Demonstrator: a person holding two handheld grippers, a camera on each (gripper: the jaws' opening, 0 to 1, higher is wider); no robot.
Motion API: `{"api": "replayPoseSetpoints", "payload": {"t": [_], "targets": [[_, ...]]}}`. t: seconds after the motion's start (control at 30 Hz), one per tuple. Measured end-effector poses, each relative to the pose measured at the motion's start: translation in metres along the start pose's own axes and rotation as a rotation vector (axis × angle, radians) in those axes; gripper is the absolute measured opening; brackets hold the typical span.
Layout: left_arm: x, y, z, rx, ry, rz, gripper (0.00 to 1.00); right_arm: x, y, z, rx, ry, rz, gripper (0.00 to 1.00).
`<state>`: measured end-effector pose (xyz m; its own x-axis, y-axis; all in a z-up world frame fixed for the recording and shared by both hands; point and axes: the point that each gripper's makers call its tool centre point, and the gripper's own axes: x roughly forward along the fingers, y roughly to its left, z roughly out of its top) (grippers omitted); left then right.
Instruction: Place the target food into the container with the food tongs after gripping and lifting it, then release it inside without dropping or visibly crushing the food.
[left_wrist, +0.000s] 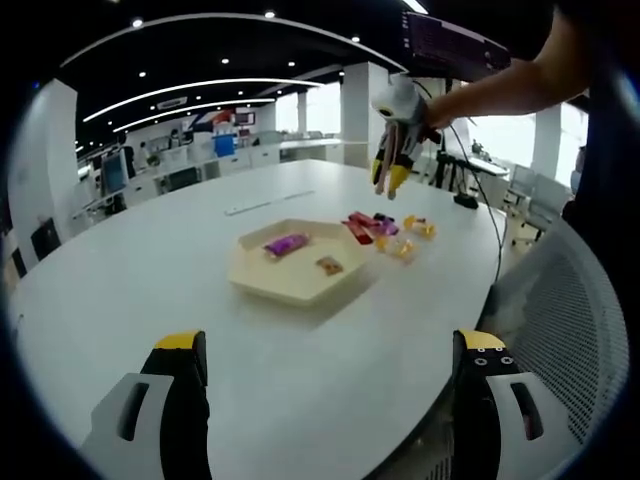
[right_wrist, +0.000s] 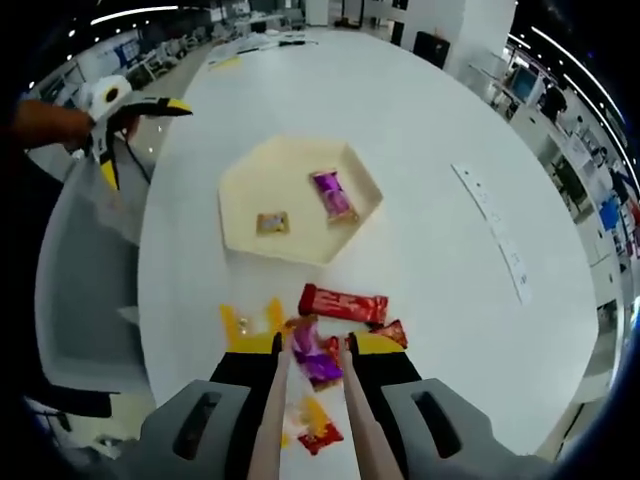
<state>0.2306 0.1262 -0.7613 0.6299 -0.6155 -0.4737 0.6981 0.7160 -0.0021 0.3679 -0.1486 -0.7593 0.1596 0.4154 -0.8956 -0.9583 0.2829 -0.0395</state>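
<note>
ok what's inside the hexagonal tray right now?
Two wrapped snacks lie in the hexagonal tray: a purple packet and a small brown one, apart from each other. Nothing covers the tray floor. The other snacks sit on the table outside it.

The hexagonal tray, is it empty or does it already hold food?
Not empty. The hexagonal tray holds two packets: a purple one and a small brown one.

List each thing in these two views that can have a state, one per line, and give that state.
Left gripper: open, fingers wide apart, holding nothing.
Right gripper: fingers closed on the tongs.
Tongs: tips apart, above the loose snacks.
Tray: holds two packets.
Purple packet: lying in tray.
Red bar: on table, outside tray.
</note>
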Motion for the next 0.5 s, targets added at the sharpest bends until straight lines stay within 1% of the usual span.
{"api": "replayPoseSetpoints", "payload": {"t": [0.2,0.3,0.5], "targets": [[0.000,0.001,-0.001,-0.004,0.002,0.001,1.00,0.010,0.003,-0.007,-0.018,0.003,0.009,0.26],[0.000,0.001,-0.001,-0.006,0.004,0.002,1.00,0.015,0.002,-0.011,-0.046,-0.001,0.003,0.26],[0.000,0.001,-0.002,-0.008,0.006,0.002,1.00,0.025,0.002,-0.016,-0.049,0.004,0.007,0.25]]}}
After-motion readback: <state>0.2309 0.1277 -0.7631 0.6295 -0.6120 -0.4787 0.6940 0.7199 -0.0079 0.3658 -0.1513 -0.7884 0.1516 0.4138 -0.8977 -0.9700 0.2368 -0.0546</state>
